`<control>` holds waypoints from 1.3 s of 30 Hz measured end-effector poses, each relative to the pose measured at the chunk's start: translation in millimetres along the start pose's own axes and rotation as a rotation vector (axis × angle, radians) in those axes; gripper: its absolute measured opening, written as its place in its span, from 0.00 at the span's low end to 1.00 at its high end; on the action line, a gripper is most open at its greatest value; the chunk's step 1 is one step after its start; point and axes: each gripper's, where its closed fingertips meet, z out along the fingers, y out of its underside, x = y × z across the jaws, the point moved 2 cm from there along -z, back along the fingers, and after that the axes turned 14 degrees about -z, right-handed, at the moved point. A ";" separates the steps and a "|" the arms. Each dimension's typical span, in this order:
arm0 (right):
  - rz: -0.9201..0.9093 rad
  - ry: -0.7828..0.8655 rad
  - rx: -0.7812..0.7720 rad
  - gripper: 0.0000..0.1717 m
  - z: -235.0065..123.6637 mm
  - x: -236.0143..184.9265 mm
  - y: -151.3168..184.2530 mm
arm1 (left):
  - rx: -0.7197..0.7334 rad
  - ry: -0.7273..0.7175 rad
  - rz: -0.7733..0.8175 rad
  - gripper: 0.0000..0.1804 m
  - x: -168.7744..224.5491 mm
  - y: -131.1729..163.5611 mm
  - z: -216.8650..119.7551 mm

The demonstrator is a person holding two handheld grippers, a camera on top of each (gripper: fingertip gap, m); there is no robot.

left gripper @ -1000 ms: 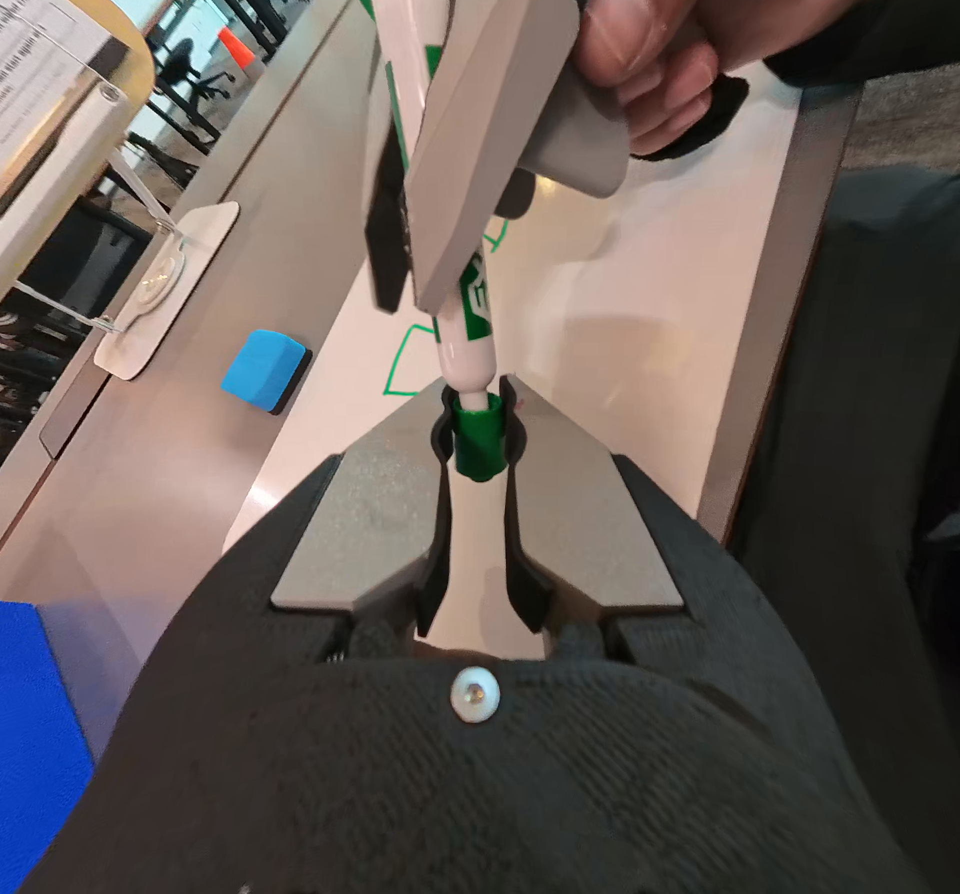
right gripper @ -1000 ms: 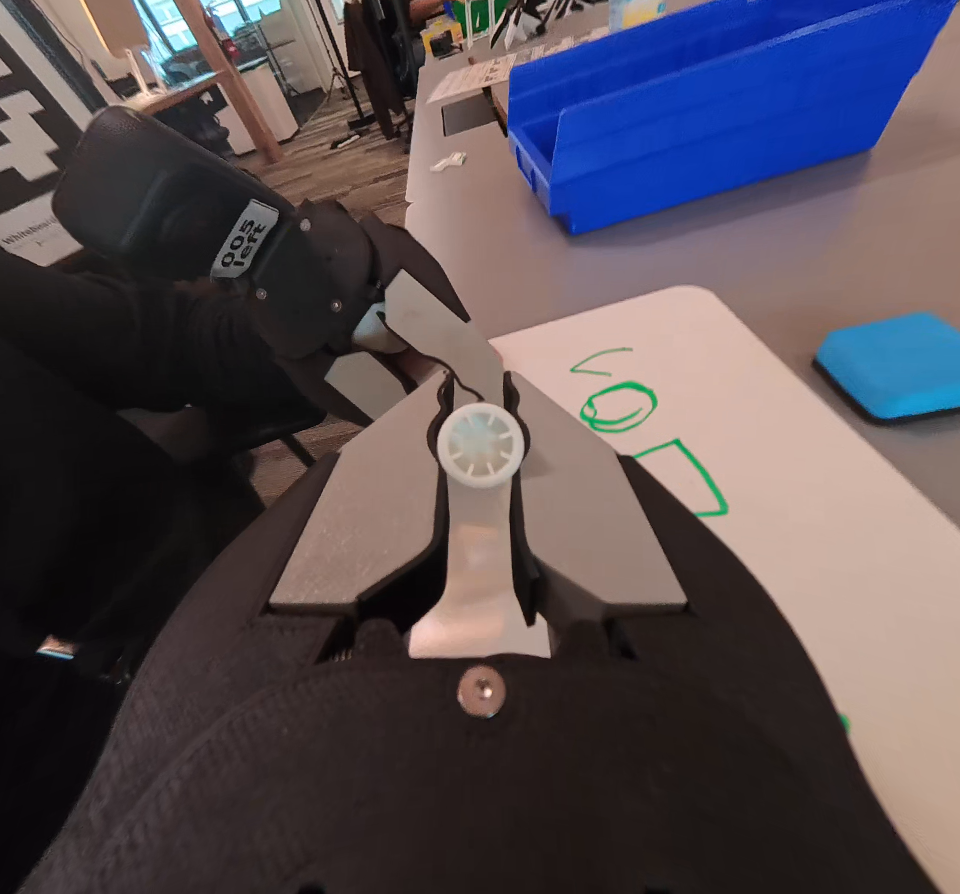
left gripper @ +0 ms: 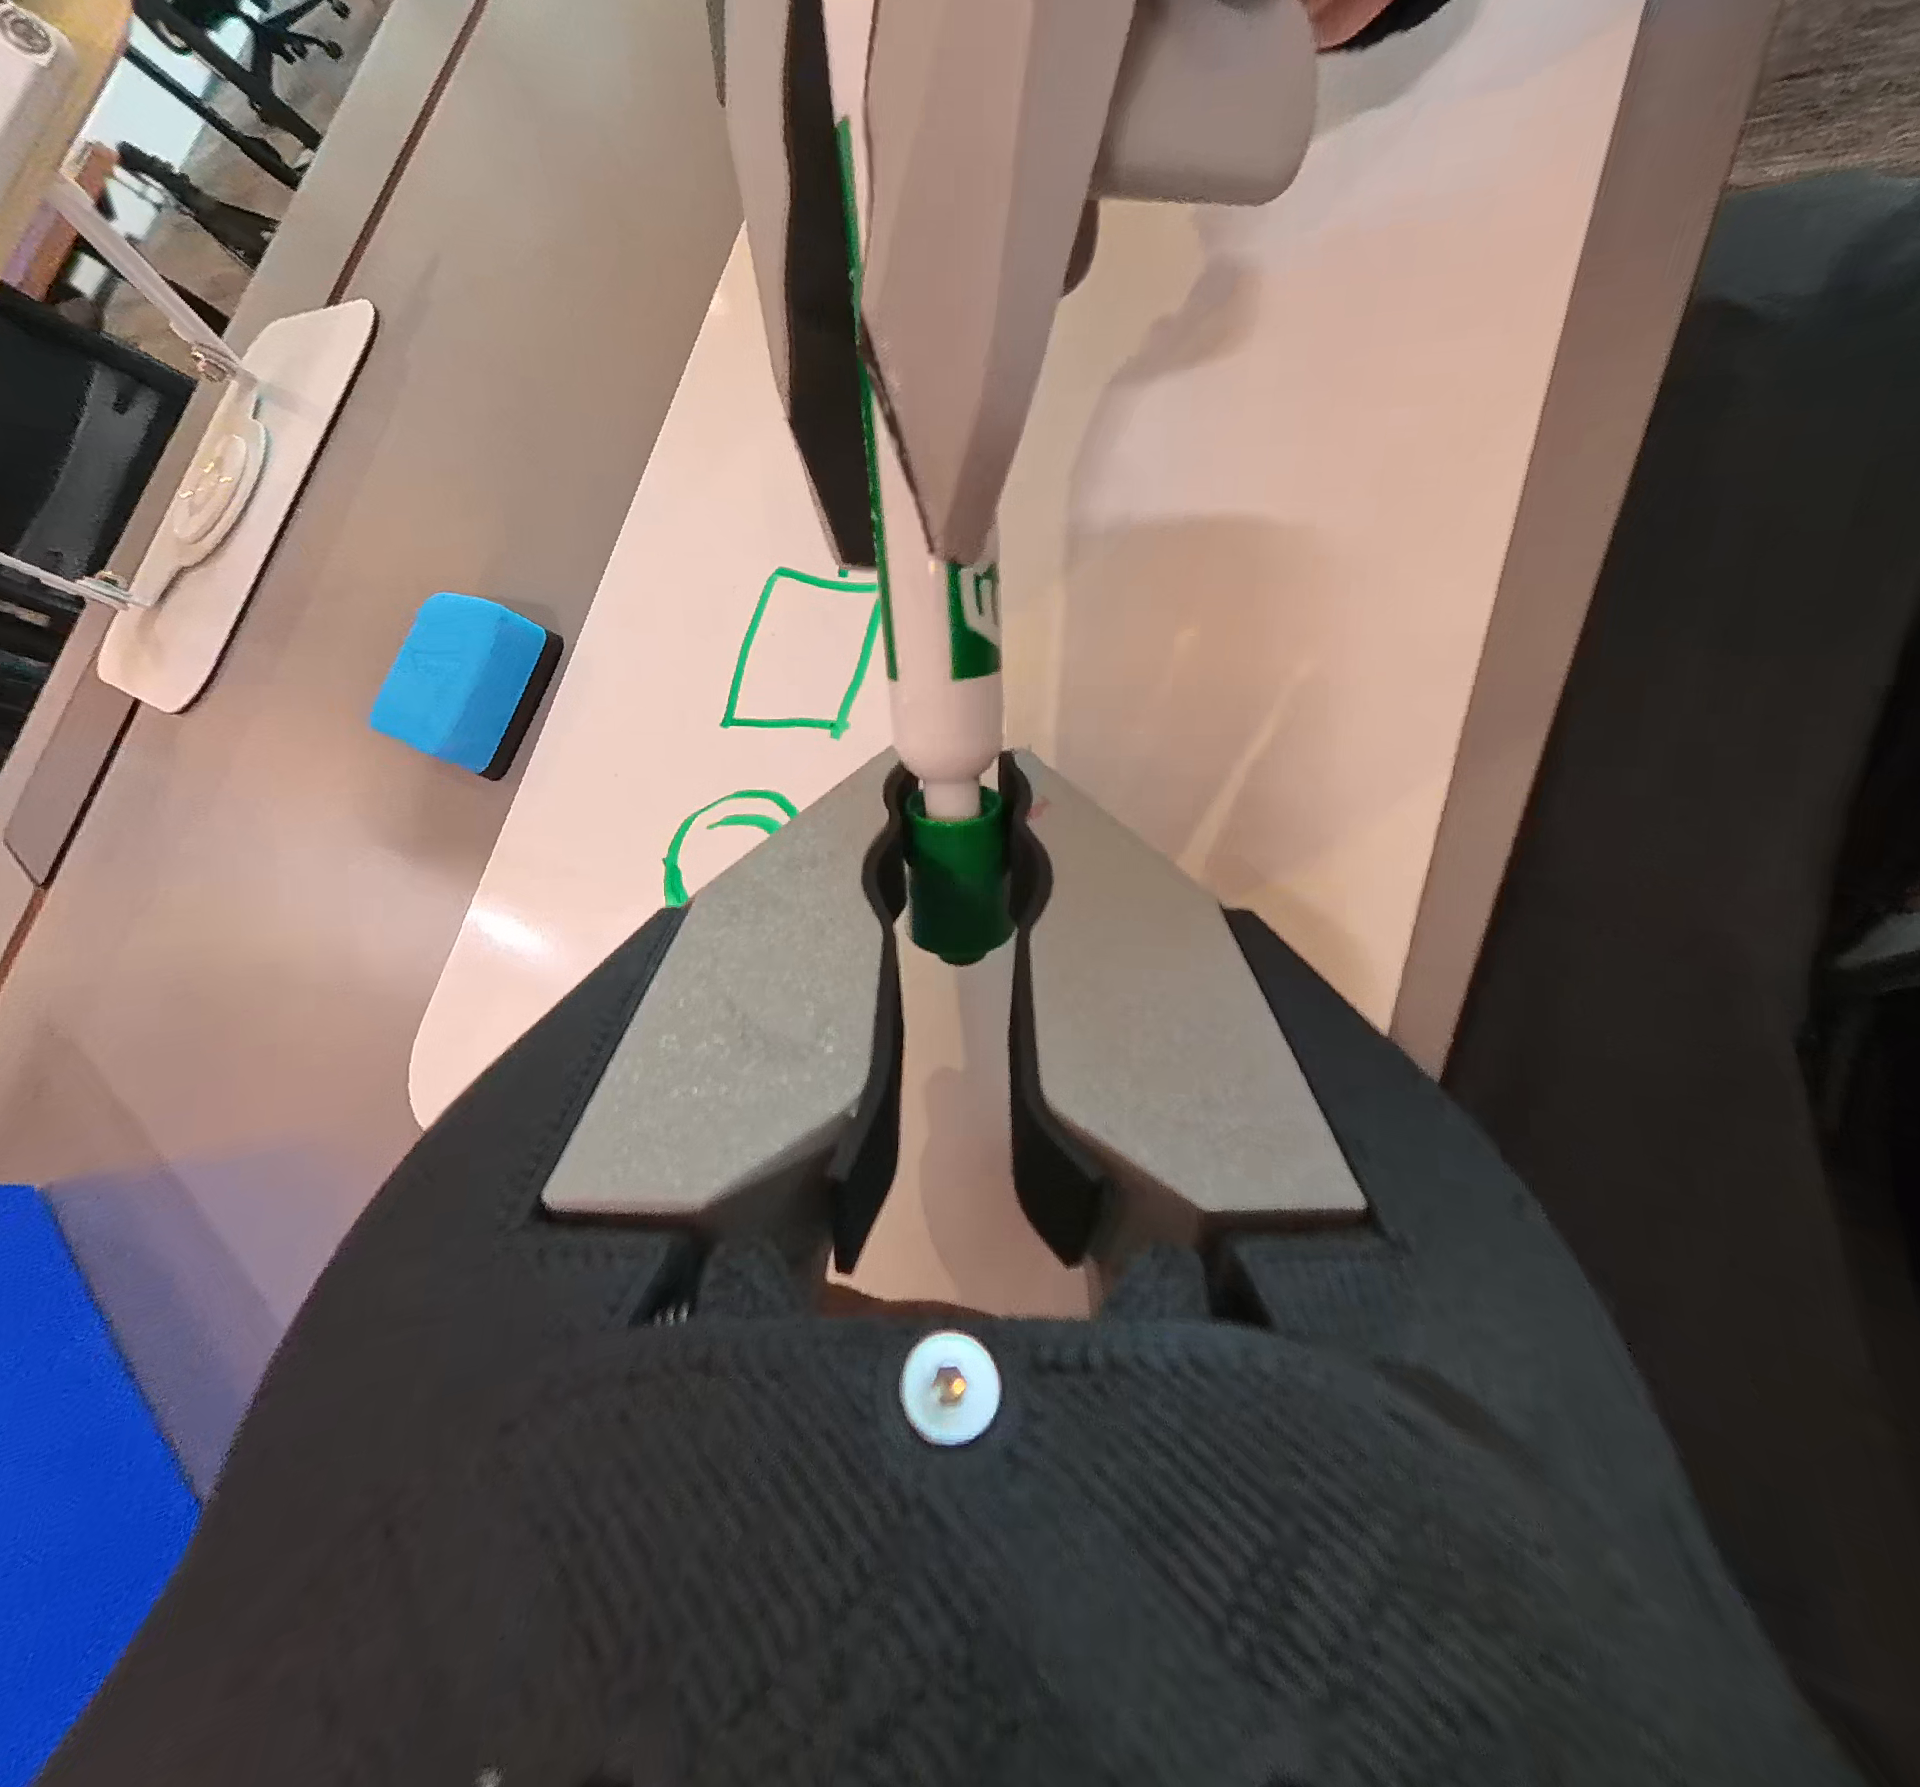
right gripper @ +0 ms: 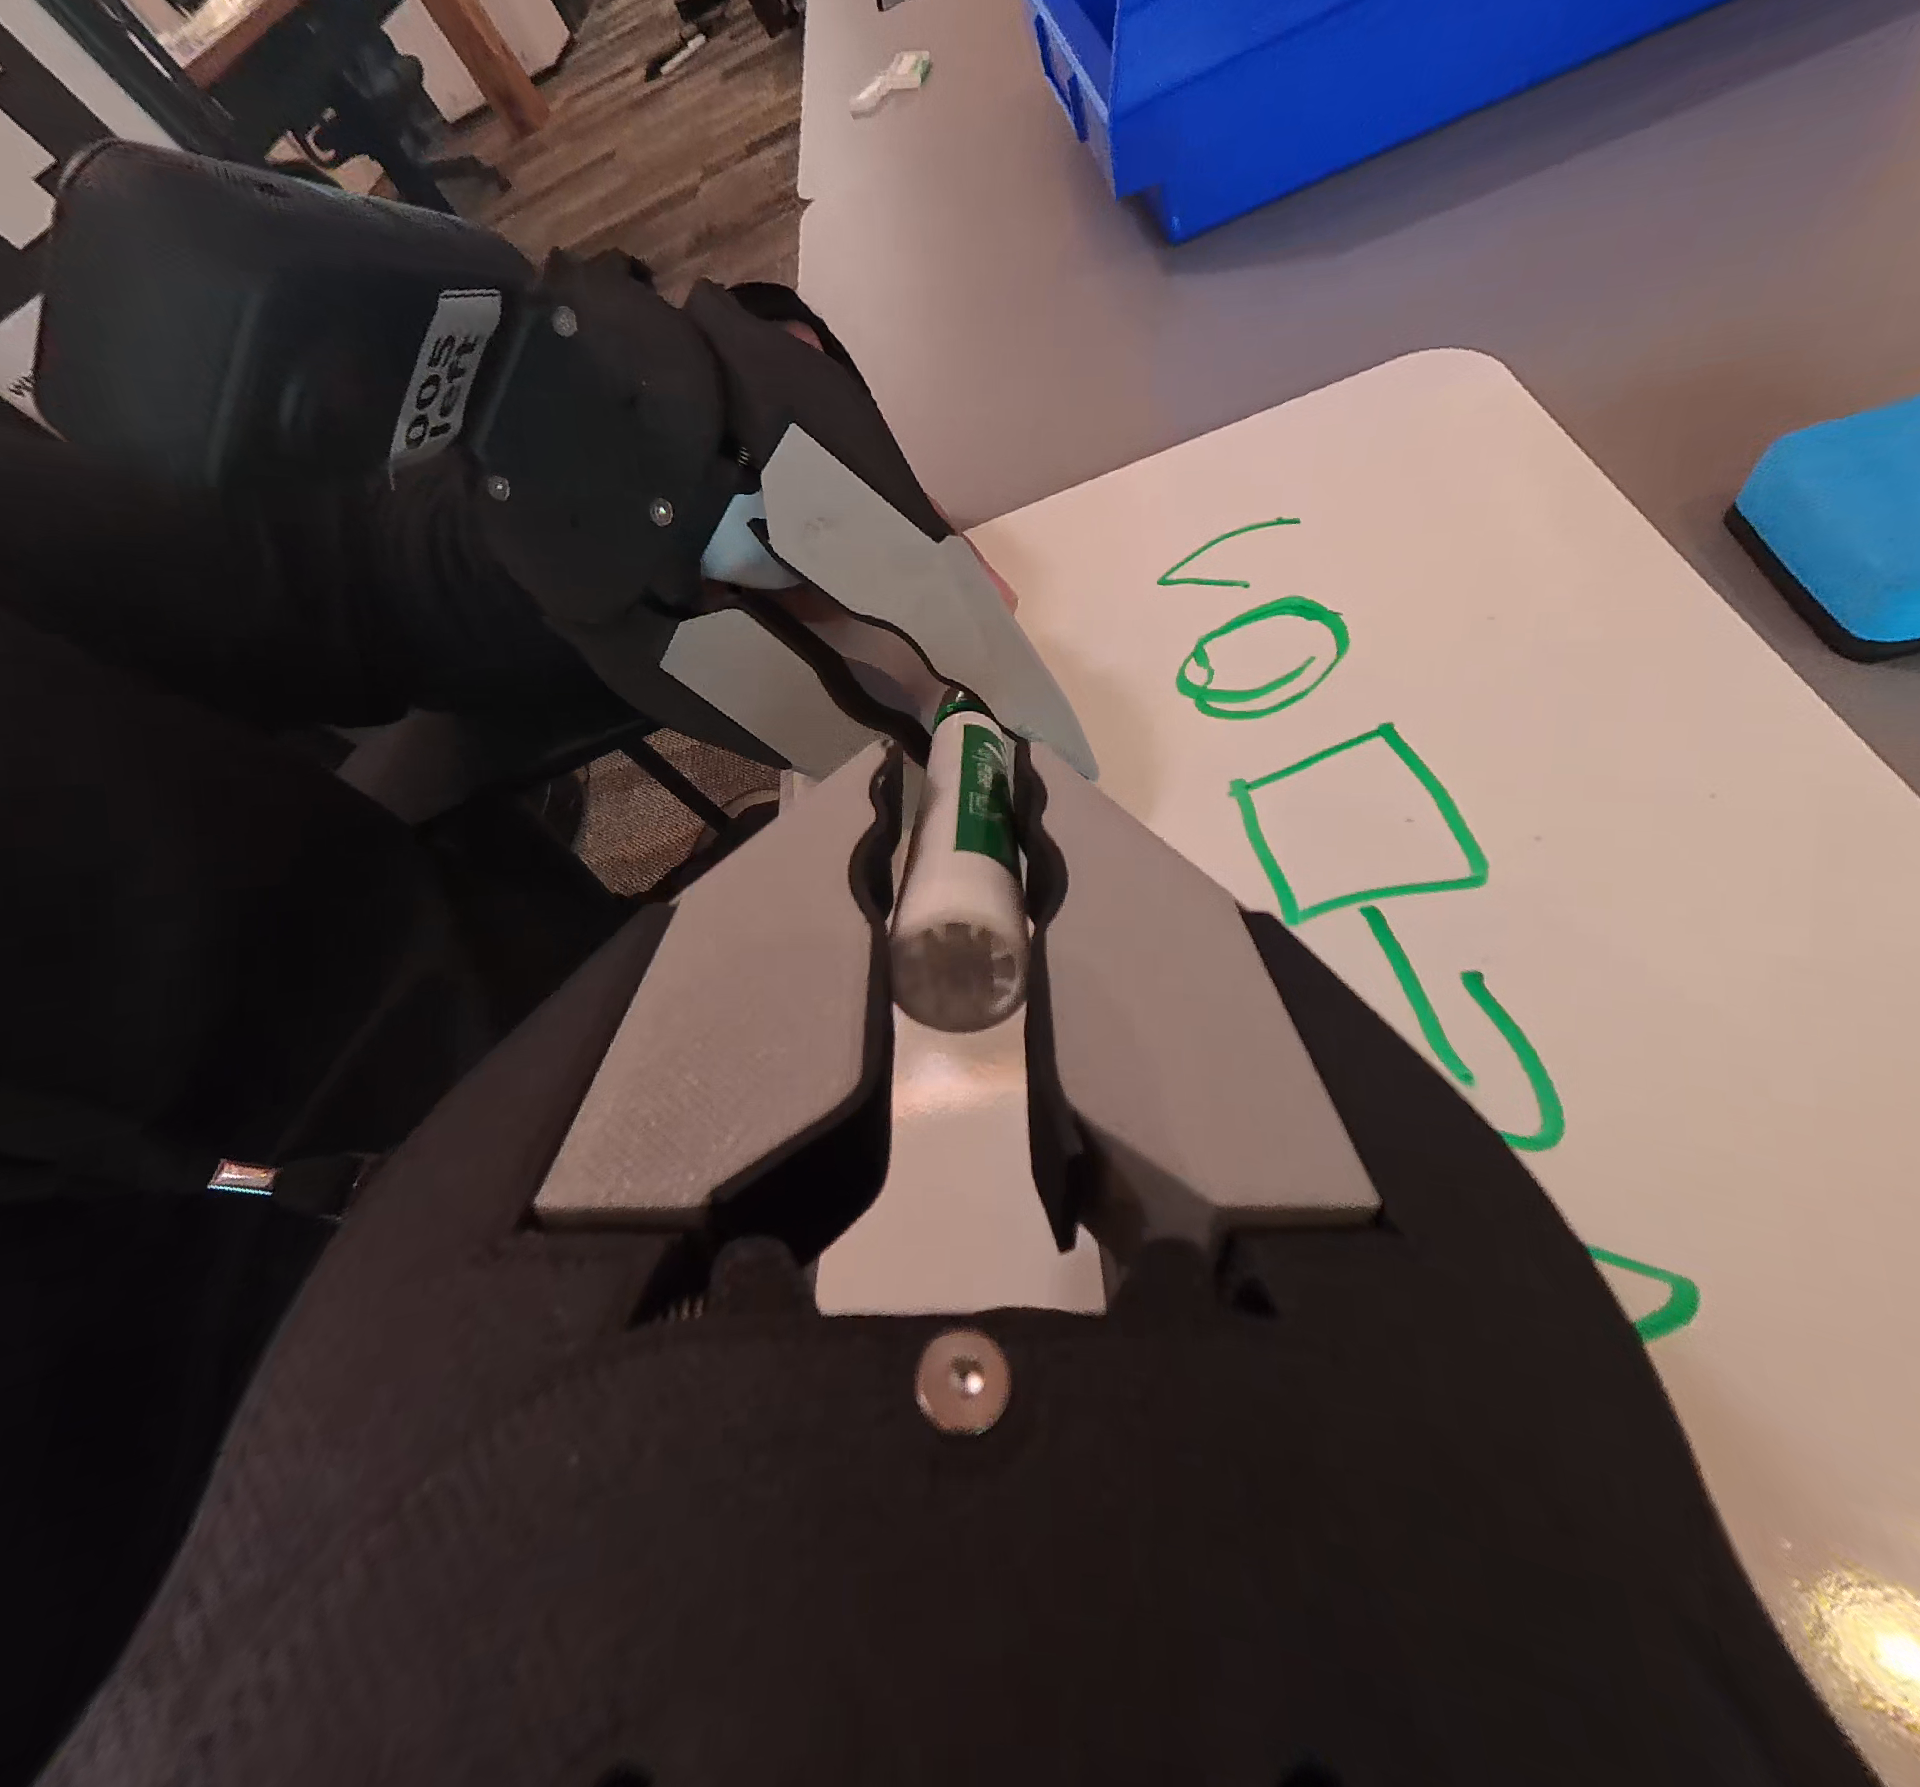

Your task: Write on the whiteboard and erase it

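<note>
Above the white whiteboard with green drawn shapes, your left gripper pinched the small green marker cap. Your right gripper squeezed the white marker with a green label, its tip poking into that cap. Off to the side, a blue foam eraser lay on the grey tabletop.

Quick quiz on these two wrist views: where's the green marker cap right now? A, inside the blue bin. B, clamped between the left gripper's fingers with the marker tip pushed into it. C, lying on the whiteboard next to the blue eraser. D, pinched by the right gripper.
B: the left gripper clamps the green cap, and the marker held by the right gripper enters it.
</note>
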 end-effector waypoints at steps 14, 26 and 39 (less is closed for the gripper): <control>0.042 -0.001 -0.003 0.10 3.4 0.3 9.2 | -0.021 0.008 -0.005 0.06 -0.8 2.7 -0.1; -0.260 0.088 -0.323 0.10 8.0 -7.7 -6.5 | -0.031 0.102 -0.064 0.06 0.9 2.8 1.5; -0.382 0.003 -0.817 0.10 31.4 -6.7 -26.2 | -0.014 0.119 -0.070 0.11 -4.6 9.2 -8.6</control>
